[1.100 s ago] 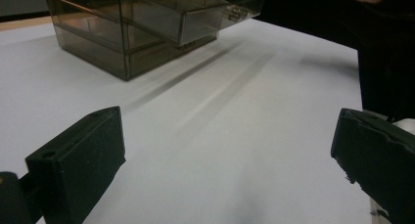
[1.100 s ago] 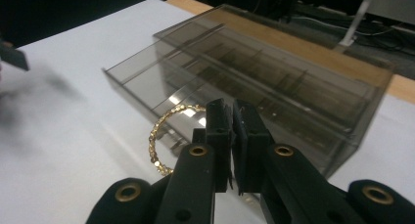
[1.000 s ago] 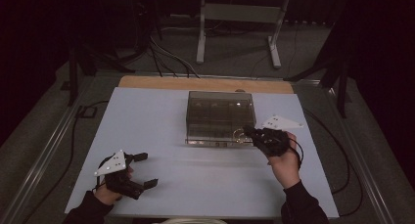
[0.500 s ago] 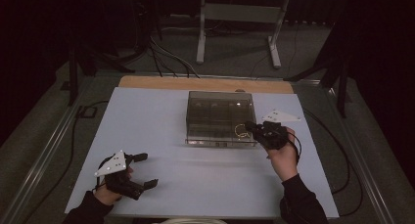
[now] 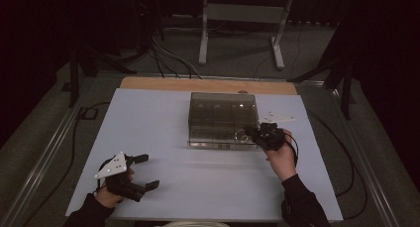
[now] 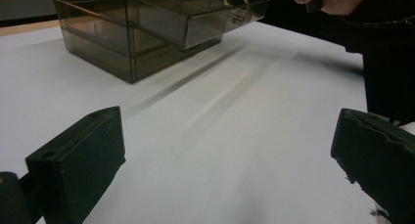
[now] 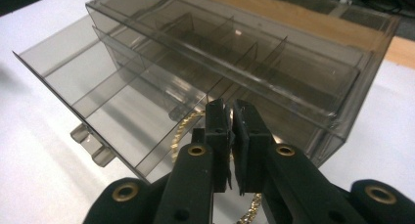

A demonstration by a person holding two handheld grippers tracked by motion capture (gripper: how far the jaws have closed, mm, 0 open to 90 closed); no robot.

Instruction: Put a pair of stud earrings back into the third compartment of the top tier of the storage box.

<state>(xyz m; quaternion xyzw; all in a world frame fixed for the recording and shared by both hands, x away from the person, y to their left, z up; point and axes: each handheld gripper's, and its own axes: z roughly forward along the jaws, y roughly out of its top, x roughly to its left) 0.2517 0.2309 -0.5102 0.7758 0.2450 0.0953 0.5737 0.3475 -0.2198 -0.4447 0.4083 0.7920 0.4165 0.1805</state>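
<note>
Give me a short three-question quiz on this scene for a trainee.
1. True or false: the left tongs stand open over the bare white table.
2. What do the right tongs pinch? A) a gold chain bracelet B) a pen C) a cloth
3. Which part of the smoky clear organiser box is pulled out?

Key: 1 true; 2 A; 3 the lower drawer.
</note>
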